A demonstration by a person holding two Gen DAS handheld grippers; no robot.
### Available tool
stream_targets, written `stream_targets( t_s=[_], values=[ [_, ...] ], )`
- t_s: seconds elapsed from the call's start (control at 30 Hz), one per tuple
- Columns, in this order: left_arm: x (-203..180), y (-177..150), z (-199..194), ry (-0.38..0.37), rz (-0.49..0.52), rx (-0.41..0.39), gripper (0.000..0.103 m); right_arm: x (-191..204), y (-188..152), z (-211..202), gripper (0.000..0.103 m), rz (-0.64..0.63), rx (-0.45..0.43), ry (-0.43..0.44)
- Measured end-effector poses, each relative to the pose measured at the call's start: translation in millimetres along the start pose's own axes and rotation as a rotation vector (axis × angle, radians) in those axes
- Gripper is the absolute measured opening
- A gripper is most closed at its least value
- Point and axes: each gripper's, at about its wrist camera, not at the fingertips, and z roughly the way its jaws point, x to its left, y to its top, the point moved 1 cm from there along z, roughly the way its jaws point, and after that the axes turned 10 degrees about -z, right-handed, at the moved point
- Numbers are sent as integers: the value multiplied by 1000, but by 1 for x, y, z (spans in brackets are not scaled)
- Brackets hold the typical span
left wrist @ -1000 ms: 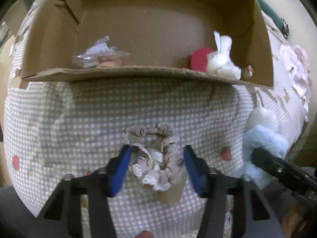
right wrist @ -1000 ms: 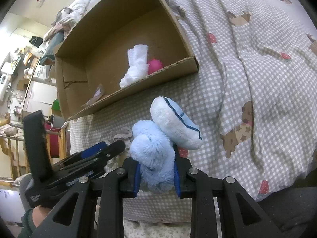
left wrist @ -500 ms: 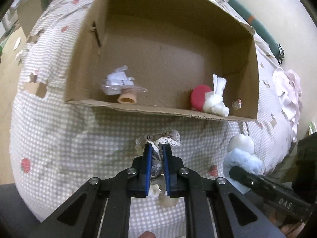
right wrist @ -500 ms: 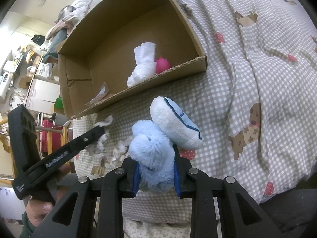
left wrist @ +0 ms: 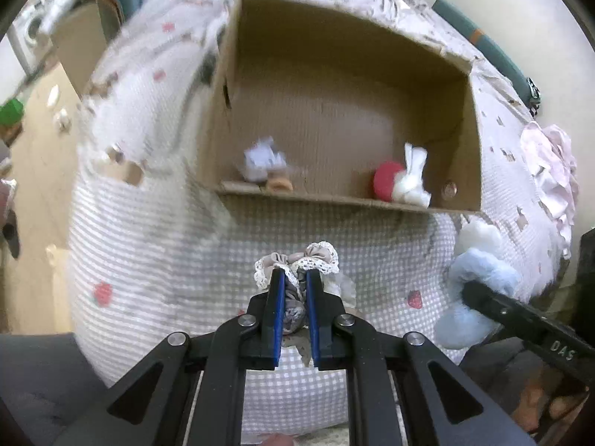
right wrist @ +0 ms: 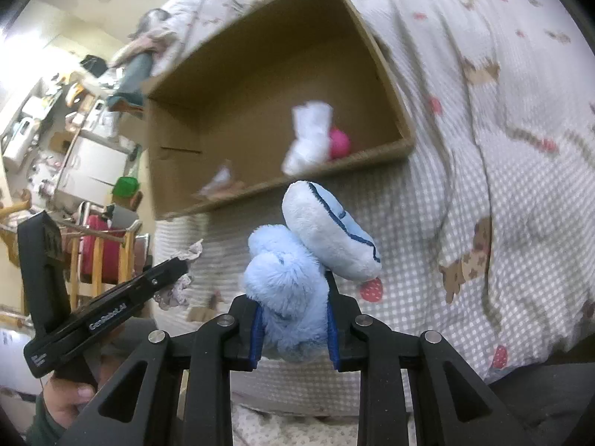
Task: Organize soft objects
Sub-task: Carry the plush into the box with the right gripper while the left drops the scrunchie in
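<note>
Both jaws clamped—left gripper (left wrist: pixel 295 310) on scrunchie (left wrist: pixel 297 260), right gripper (right wrist: pixel 293 325) on blue plush (right wrist: pixel 293 282); box (left wrist: pixel 334 200) lies straight ahead, beyond both.

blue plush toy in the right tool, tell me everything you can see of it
The blue plush toy is fluffy light-blue fabric, with a smoother pale, rounded part on top edged in dark blue stitching. The right tool is shut on its furry lower body, squeezing it between blue-padded fingers. It is held above the checked bedspread, in front of the open cardboard box, not touching either. What kind of figure it is cannot be told.
</note>
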Motion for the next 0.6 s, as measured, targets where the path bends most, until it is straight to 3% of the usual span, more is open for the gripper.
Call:
stream_targets(
  t_s=[0.3, 0.6],
  values=[
    [-15, 28, -53, -19, 42, -126, 10, 25, 33, -50, 28, -101, -121, 13],
    [-34, 68, -52, 7, 105, -174, 10, 25, 79, -62, 28, -124, -215, 27]
  ],
)
